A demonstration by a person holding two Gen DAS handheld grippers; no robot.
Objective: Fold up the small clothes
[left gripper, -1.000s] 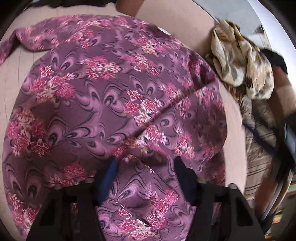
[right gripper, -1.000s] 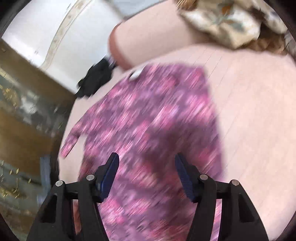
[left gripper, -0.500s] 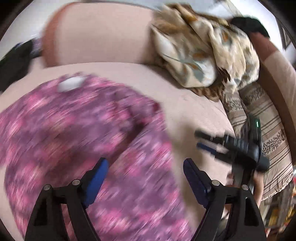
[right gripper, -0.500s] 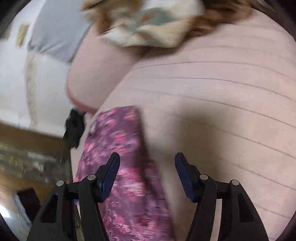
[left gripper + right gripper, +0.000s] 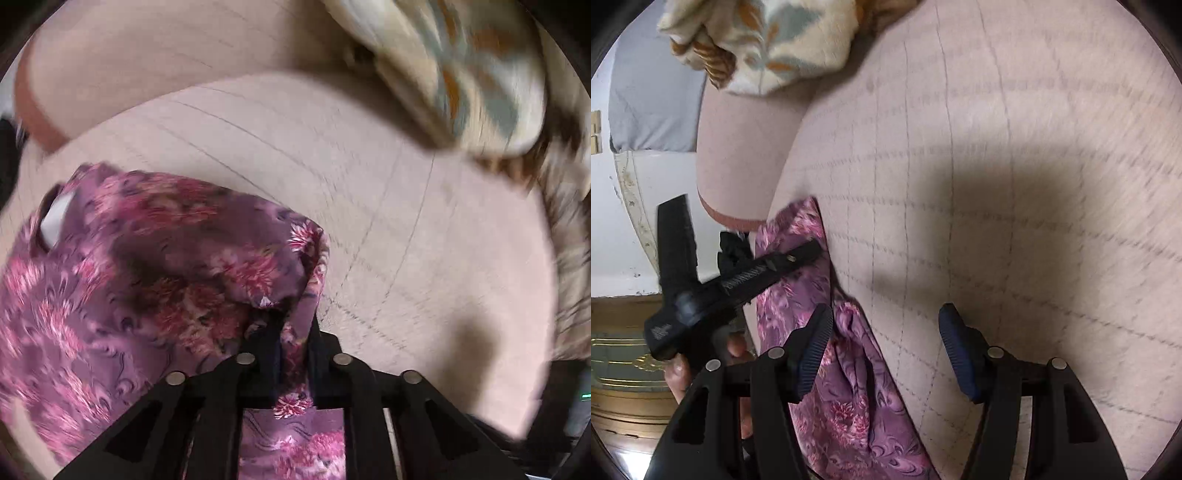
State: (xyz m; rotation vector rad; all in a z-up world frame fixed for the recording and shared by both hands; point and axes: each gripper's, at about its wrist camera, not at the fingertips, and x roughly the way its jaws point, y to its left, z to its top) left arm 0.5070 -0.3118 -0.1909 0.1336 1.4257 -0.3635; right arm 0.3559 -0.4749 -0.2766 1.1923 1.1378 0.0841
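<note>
A purple garment with pink flowers (image 5: 147, 273) lies on the pink quilted sofa seat (image 5: 406, 229), its white neck label (image 5: 55, 221) at the left. My left gripper (image 5: 293, 328) is shut on the garment's right edge, with cloth pinched between the jaws. In the right wrist view the garment (image 5: 846, 398) runs along the seat's left side, and the left gripper (image 5: 798, 258) shows there clamped on its far end. My right gripper (image 5: 886, 350) is open and empty, its left finger over the garment's edge, its right finger above the bare seat (image 5: 1015, 221).
A cream, leaf-patterned cloth pile (image 5: 480, 74) lies at the back right of the seat, also in the right wrist view (image 5: 764, 44). The sofa's backrest (image 5: 166, 55) rises behind. A white wall and wooden furniture (image 5: 620, 387) are off the seat's left side.
My left gripper went from open above the garment to shut on its right edge. My right gripper stayed open and swung lower along the garment's edge on the seat.
</note>
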